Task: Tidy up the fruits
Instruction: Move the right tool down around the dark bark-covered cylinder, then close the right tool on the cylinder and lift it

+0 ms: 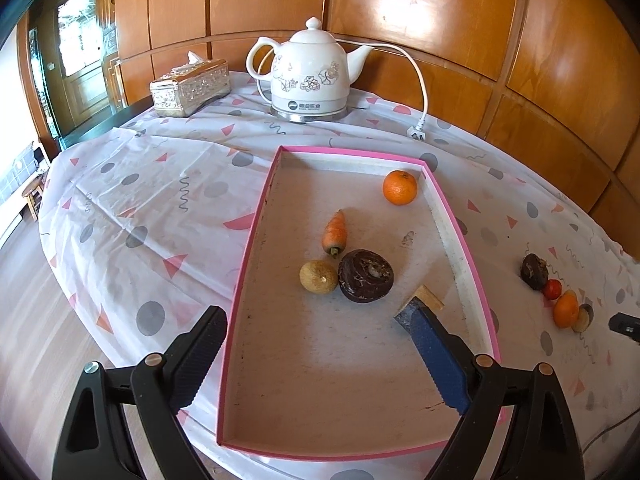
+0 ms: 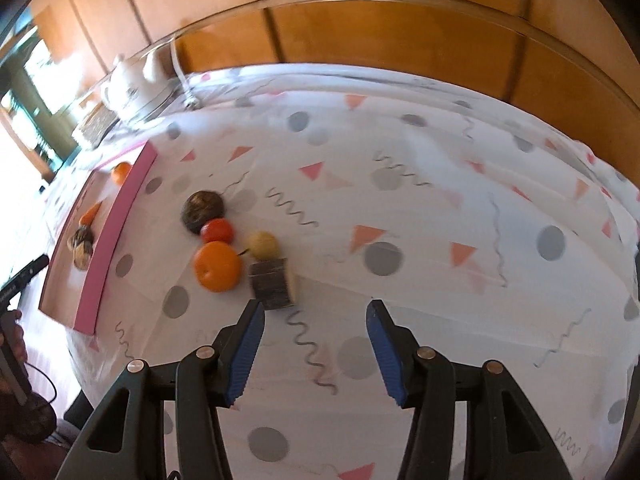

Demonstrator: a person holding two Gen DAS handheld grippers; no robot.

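Pink-rimmed shallow tray [image 1: 256, 216] on the table [image 1: 152, 200], pale speckled floor. Inside: round pebbly orange [image 1: 399, 187] near the far right corner; stubby carrot [image 1: 334, 233] mid-tray, tip pointing away; just below it a dull yellow-green round fruit [image 1: 319, 276] touching a dark, wrinkled, flattened fruit [image 1: 366, 275].

Outside the tray, clustered on the patterned plastic cloth: another dark wrinkled fruit [image 2: 203, 207], a small glossy red one [image 2: 217, 231], a second smooth orange [image 2: 218, 266], a pale yellow ball [image 2: 263, 245] — all close together, some touching.

Left claw [image 1: 316, 322] spread wide over the tray's near half, holding nothing. Right claw [image 2: 316, 312] parted, nothing between the blue ribbed pads [image 2: 245, 356], just short of the cluster.

Glazed white kettle [image 1: 308, 70] and embossed tissue box [image 1: 190, 87] at the far edge.
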